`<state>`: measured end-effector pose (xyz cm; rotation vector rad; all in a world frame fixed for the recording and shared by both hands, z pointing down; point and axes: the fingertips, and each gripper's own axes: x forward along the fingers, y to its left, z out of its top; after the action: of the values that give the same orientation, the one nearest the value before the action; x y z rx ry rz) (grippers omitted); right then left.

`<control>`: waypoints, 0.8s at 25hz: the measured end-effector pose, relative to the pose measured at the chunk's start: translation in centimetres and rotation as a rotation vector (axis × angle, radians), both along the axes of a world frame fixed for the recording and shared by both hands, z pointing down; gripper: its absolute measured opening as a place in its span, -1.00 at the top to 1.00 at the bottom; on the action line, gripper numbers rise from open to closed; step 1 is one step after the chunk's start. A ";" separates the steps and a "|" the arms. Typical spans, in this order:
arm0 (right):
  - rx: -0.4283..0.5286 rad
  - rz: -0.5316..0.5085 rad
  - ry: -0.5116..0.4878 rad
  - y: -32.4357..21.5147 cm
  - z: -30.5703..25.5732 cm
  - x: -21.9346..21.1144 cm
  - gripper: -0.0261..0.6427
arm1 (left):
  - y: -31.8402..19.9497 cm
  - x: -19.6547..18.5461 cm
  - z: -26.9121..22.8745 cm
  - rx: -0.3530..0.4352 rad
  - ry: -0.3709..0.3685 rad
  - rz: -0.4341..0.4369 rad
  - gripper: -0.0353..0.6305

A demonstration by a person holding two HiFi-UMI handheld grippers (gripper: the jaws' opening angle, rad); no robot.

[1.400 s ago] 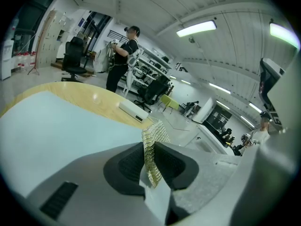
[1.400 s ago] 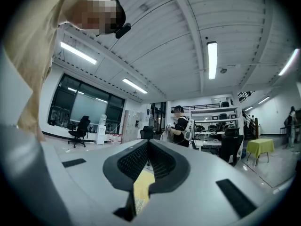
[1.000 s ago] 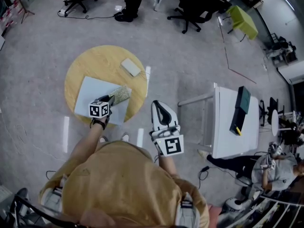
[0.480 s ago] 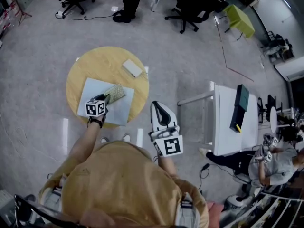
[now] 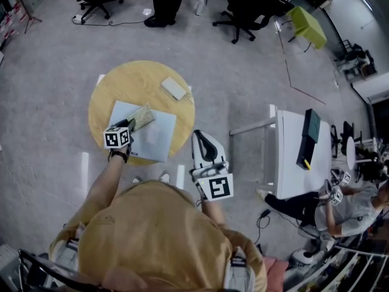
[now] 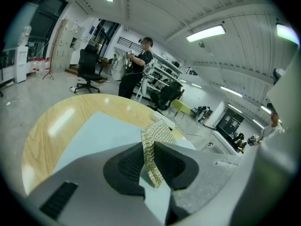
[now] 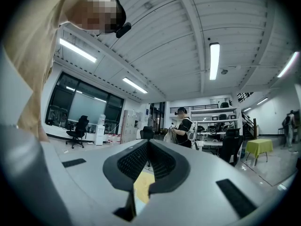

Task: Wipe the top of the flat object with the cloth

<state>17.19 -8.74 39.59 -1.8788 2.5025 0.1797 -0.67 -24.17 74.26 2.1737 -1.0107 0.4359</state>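
Left gripper (image 6: 149, 149) fingers (image 6: 126, 166) pinch the cloth (image 6: 159, 132) on the flat sheet (image 6: 94, 135).

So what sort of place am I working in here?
Probably an open-plan office or lab: rolling office chairs on a grey floor, a white desk near the round wooden table, and ceiling strip lights.

Tan short-sleeved shirt (image 5: 152, 236). Dark band (image 5: 118, 157) on left wrist. Left gripper (image 5: 130, 125), right gripper (image 5: 205, 142): light grey shells, black bumpy pads (image 6: 129, 166), cubes (image 5: 117, 139) with black-and-white squares.
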 end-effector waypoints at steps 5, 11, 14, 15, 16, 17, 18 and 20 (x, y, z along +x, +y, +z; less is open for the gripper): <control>0.005 0.015 0.001 -0.1 -0.3 -0.4 0.92 | -1.6 -2.8 -0.2 0.014 -0.009 -0.026 0.71; -0.001 0.040 -0.001 0.0 -0.3 -0.2 0.92 | -3.0 -5.9 -0.1 0.016 -0.022 -0.068 0.71; -0.003 0.045 0.007 -0.1 -0.5 -0.4 0.92 | -3.6 -7.4 -0.3 0.012 -0.025 -0.093 0.71; -0.003 0.045 0.009 -0.1 -0.5 -0.4 0.92 | -3.7 -7.9 -0.3 0.012 -0.026 -0.103 0.71; -0.003 0.046 0.009 -0.2 -0.5 -0.5 0.92 | -3.9 -8.5 -0.2 0.012 -0.027 -0.115 0.71; -0.003 0.047 0.008 -0.2 -0.4 -0.5 0.92 | -4.1 -9.1 0.1 0.012 -0.027 -0.129 0.71; -0.004 0.049 0.007 -0.2 -0.3 -0.5 0.92 | -4.3 -9.7 0.3 0.011 -0.024 -0.142 0.71; -0.005 0.051 0.009 -0.2 0.0 -0.4 0.92 | -4.6 -10.7 0.9 0.009 -0.018 -0.169 0.71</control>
<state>16.76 -8.91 39.54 -1.9490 2.4649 0.1832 -11.40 -28.74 75.12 2.0744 -1.1977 0.3728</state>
